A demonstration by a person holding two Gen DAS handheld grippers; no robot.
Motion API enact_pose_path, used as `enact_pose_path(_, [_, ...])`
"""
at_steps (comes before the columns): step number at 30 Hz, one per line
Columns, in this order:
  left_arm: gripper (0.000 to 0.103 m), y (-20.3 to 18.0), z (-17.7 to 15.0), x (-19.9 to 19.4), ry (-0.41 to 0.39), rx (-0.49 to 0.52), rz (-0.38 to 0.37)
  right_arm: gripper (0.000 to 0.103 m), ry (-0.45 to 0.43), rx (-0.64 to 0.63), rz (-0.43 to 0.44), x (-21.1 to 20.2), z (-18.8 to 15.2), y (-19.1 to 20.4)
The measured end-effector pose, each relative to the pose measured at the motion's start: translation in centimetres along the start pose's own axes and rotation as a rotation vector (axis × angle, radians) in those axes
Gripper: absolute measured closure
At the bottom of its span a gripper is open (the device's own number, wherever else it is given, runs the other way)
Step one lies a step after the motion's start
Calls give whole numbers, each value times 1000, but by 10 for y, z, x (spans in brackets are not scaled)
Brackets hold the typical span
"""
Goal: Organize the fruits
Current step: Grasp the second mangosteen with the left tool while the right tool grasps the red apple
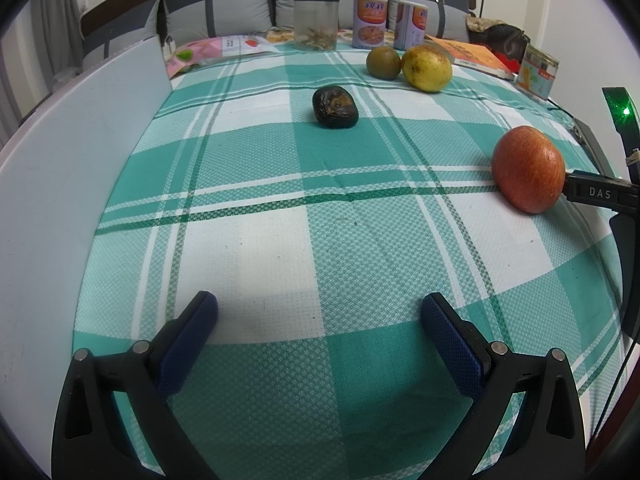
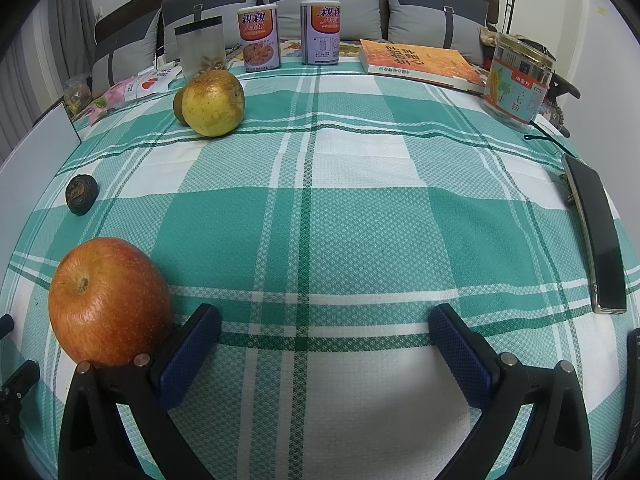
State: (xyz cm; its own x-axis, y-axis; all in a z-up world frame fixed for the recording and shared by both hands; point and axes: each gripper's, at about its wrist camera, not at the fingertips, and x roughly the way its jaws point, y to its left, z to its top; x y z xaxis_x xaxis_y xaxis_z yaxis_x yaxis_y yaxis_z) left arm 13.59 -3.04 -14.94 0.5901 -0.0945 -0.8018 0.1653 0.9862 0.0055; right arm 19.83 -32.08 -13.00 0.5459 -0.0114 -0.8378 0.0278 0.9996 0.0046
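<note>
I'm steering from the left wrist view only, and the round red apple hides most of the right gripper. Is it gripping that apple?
Observer: No. The right gripper is open and empty; the round red apple sits outside its left finger.
Operator: Anything on its other side?
Observer: A flat black phone-like device lies near the right edge of the green checked cloth.
Operator: Where is the apple's stem?
Observer: On its side, towards the right camera.
</note>
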Motion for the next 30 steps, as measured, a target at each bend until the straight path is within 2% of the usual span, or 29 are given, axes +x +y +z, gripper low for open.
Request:
enact_pose_path(17, [0, 0, -1, -1, 1, 1, 0, 0, 0, 0, -1, 0, 0, 0])
enact_pose_path(20, [1, 1, 3, 0, 23, 8, -11, 0, 0, 0, 0, 0, -1, 0])
enact_pose_path(23, [2, 3, 21, 7, 54, 35, -53, 0, -1, 0, 1, 0, 0, 0])
enact_pose_path(27, [2, -2, 73, 17, -7, 76, -64, 0, -1, 1, 2, 0, -1, 0])
enact_pose_path(30, [3, -7, 115, 40, -10, 59, -77, 0, -1, 1, 2, 0, -1, 0])
